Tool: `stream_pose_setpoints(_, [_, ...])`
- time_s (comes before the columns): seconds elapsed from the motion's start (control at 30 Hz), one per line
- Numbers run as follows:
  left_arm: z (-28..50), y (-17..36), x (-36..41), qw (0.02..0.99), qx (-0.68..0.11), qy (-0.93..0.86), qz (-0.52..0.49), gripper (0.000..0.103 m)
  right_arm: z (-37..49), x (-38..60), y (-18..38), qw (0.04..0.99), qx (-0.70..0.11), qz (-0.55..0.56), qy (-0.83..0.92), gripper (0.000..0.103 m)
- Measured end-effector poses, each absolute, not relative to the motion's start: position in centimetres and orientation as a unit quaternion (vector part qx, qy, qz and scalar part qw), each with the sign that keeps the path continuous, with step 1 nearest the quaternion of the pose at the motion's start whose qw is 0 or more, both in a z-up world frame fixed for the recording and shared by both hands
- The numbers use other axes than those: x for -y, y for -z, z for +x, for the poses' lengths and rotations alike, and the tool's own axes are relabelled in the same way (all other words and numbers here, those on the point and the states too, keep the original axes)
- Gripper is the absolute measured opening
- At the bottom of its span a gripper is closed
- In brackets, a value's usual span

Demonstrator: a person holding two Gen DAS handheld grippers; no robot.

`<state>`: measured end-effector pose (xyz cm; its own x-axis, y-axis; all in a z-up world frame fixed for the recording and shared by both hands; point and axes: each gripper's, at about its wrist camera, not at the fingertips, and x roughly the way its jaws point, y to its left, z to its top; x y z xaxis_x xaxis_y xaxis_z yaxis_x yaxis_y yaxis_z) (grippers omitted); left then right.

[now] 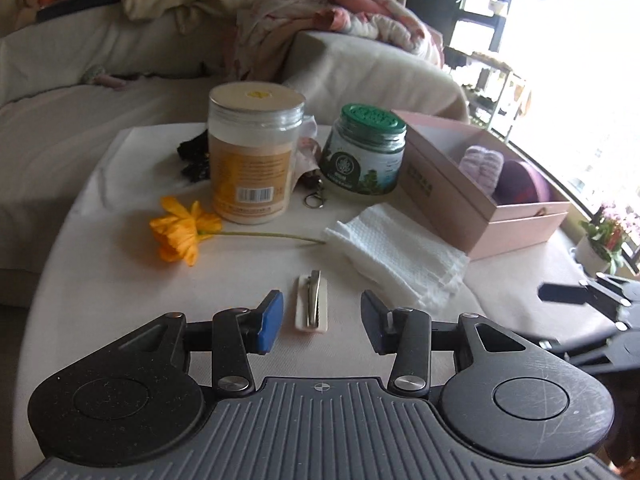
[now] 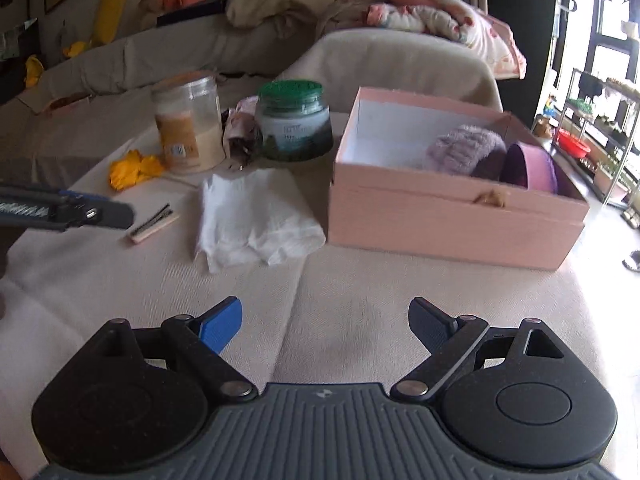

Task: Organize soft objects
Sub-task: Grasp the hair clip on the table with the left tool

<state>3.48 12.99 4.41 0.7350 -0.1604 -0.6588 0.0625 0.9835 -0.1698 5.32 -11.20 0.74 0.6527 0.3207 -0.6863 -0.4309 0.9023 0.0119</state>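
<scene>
My left gripper (image 1: 322,314) is open, low over the cloth-covered table (image 1: 120,280). A pale hair clip (image 1: 312,304) lies flat between its jaws, nearer the left pad, and neither pad touches it. In the right wrist view, the same clip (image 2: 154,222) lies just past that gripper's dark fingers (image 2: 116,214). My right gripper (image 2: 326,314) hangs wide open over bare cloth and holds nothing. A crumpled white tissue (image 2: 252,216) lies ahead of it. Beside that is an open pink box (image 2: 440,208) with a lilac knitted piece (image 2: 464,148) and a purple round item (image 2: 532,168) inside.
A yellow flower (image 1: 180,232), a tall jar with an orange label (image 1: 252,160), a green-lidded jar (image 1: 366,148) and a key ring (image 1: 314,200) stand at the back of the table. Behind them is a sofa with piled blankets (image 1: 340,12). The table edge curves on the left.
</scene>
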Motion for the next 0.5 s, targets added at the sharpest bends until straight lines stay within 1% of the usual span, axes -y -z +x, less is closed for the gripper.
stream_pose_setpoints(0.07, [5.0, -3.6, -12.5, 0.924, -0.373, 0.052, -0.058, 0.047, 5.6, 11.5, -0.1, 0.9, -0.377, -0.067, -0.207, 0.092])
stream_pose_setpoints(0.13, [6.1, -3.0, -12.1, 0.919, -0.389, 0.045, -0.053, 0.048, 5.4, 11.7, 0.0, 0.903, -0.373, -0.068, -0.204, 0.094])
stream_pose_setpoints(0.2, [6.5, -2.8, -11.8, 0.92, -0.387, 0.047, -0.043, 0.048, 5.4, 11.6, 0.1, 0.901, -0.375, -0.073, -0.208, 0.096])
stream_pose_setpoints(0.27, [6.8, -2.8, -11.4, 0.919, -0.39, 0.046, -0.028, 0.048, 5.4, 11.5, 0.3, 0.897, -0.379, -0.073, -0.215, 0.103])
stream_pose_setpoints(0.4, [6.1, -2.6, -11.1, 0.922, -0.384, 0.043, -0.015, 0.048, 5.5, 11.2, 0.2, 0.893, -0.388, -0.084, -0.211, 0.103])
stream_pose_setpoints(0.5, [5.3, -2.4, -10.4, 0.928, -0.37, 0.045, 0.017, 0.048, 5.7, 11.2, 0.1, 0.889, -0.394, -0.091, -0.216, 0.103])
